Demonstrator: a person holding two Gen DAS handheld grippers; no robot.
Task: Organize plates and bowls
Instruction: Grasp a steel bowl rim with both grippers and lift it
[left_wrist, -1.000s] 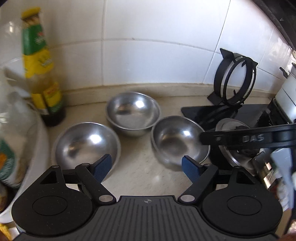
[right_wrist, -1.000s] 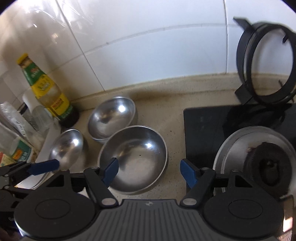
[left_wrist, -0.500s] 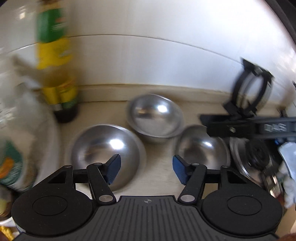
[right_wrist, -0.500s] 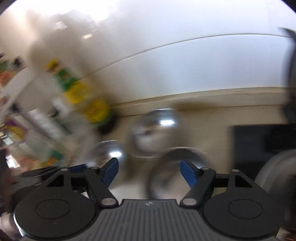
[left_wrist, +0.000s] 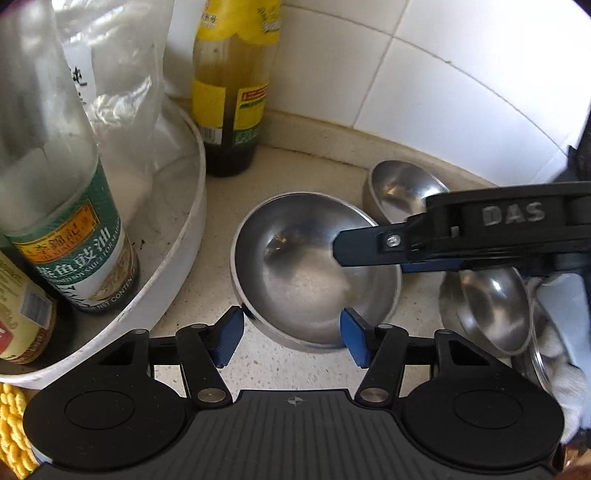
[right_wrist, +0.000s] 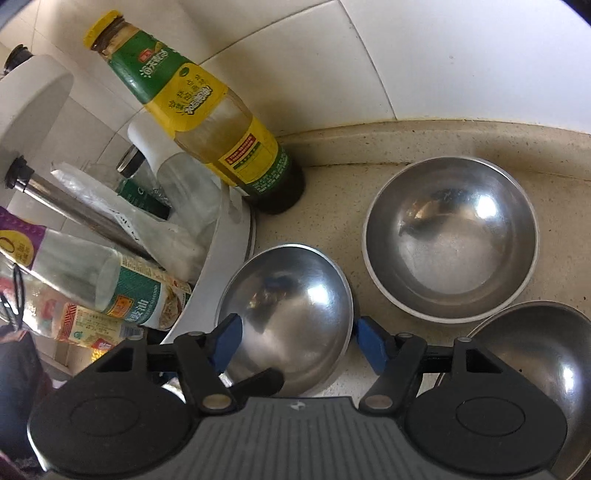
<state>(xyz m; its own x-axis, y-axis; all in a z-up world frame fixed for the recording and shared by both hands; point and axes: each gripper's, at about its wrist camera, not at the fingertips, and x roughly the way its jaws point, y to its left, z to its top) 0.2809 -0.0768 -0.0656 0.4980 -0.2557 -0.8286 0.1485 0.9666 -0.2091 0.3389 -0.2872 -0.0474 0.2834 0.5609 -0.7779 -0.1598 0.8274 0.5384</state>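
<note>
Both grippers now lower and leftward, left gripper (left_wrist: 291, 334) released, straddling steel bowl (left_wrist: 314, 269), right gripper (right_wrist: 295, 338) released, tray (left_wrist: 184, 236) at 9 o'clock

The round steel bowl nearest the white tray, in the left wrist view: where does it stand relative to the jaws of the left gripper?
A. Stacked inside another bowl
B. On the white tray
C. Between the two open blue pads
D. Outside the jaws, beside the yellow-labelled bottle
C: the near rim of the round steel bowl lies between the blue pads of the open left gripper, on the speckled counter.
</note>
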